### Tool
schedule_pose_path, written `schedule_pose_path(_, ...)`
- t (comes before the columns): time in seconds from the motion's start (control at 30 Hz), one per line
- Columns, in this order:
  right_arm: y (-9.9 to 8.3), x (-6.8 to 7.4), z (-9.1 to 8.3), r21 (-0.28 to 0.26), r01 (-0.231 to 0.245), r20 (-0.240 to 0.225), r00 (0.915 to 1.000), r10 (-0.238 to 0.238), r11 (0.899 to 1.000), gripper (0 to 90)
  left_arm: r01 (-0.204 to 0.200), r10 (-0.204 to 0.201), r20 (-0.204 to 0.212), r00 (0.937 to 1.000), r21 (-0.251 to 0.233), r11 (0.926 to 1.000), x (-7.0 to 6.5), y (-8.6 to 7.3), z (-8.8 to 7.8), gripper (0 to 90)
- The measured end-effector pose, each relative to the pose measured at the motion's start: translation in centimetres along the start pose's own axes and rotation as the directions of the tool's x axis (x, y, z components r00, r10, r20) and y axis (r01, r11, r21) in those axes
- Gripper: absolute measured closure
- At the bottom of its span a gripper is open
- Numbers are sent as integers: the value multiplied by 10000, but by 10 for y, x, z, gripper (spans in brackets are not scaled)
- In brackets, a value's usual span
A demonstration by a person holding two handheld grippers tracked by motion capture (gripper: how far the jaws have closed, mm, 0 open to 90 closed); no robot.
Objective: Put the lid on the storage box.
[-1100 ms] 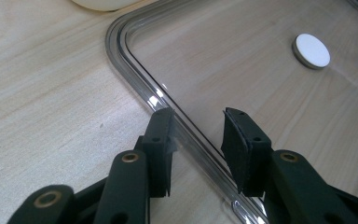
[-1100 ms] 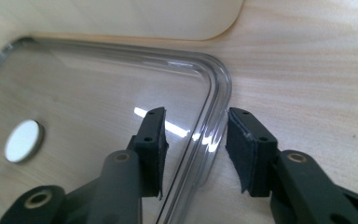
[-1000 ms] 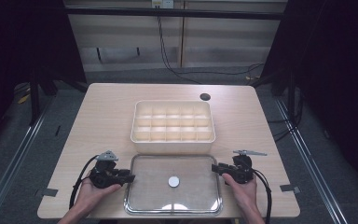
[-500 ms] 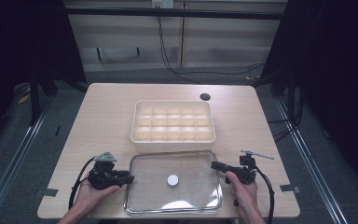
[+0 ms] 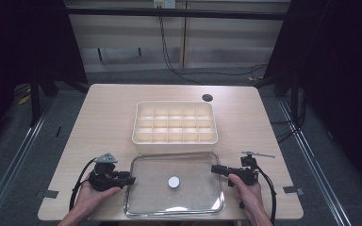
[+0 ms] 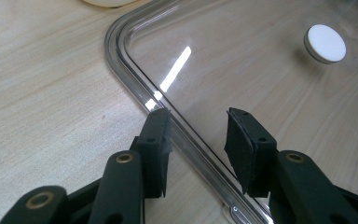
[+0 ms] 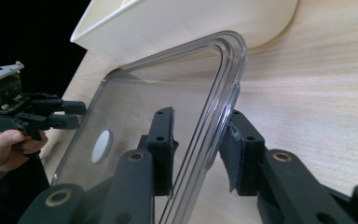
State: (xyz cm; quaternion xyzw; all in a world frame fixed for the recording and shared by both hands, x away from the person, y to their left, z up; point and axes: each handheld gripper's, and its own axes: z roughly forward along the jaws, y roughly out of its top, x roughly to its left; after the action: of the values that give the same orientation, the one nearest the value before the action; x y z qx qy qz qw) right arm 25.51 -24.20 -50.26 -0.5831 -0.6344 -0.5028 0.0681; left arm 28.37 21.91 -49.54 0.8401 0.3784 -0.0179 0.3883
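Left gripper [image 5: 131,180] and right gripper [image 5: 215,168] flank the clear lid [image 5: 188,165], low centre in the high view, below the tray [image 5: 174,141]. In the left gripper view, its just-opening jaws straddle the rim, not touching. Right gripper view: just-opening jaws straddle the tilted rim, one pad [image 7: 228,144] touching.

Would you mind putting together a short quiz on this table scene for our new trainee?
1. True or false: the clear lid sits on top of the white divided box.
2. Which lies nearer the person: A the lid, B the box?
3. Fill in: the white round knob sits at the lid's ____.
Key: 1 false, it lies flat on the table; 2 A; 3 middle.
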Motion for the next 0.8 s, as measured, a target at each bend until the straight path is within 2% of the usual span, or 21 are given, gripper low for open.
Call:
schedule_pose_path(0.07, 0, 0, 2, 163, 107, 47, 9999, -108, 9998, 636, -46, 46, 47, 10000, -6, 10000, 0, 0, 0, 587)
schedule_pose_path(0.13, -1, 1, 6, 171, 161, 365, 9992, -167, 9997, 611, -71, 71, 83, 9999, -16, 10000, 0, 0, 0, 575)
schedule_pose_path(0.17, -1, 2, 7, 267, 235, 564, 9981, -250, 9994, 627, -56, 56, 86, 9999, -10, 10000, 0, 0, 0, 553)
schedule_pose_path(0.3, 1, -1, 4, -31, 23, 135, 9999, -23, 10000, 692, -16, 17, 131, 9999, -71, 10000, 1, 0, 1, 539)
schedule_pose_path(0.5, 2, 5, -2, -766, 285, -274, 9992, -306, 9967, 724, -53, 52, -21, 10000, -107, 9999, 0, 1, 1, 473)
schedule_pose_path(0.57, 2, 5, -2, -781, 326, -280, 9990, -349, 9964, 729, -37, 36, -77, 10000, -130, 9999, 1, 1, 1, 422)
schedule_pose_path(0.8, 2, 7, -4, -891, 427, -373, 9982, -461, 9951, 734, 106, -108, -46, 9999, -232, 9997, 3, 1, 1, 372)
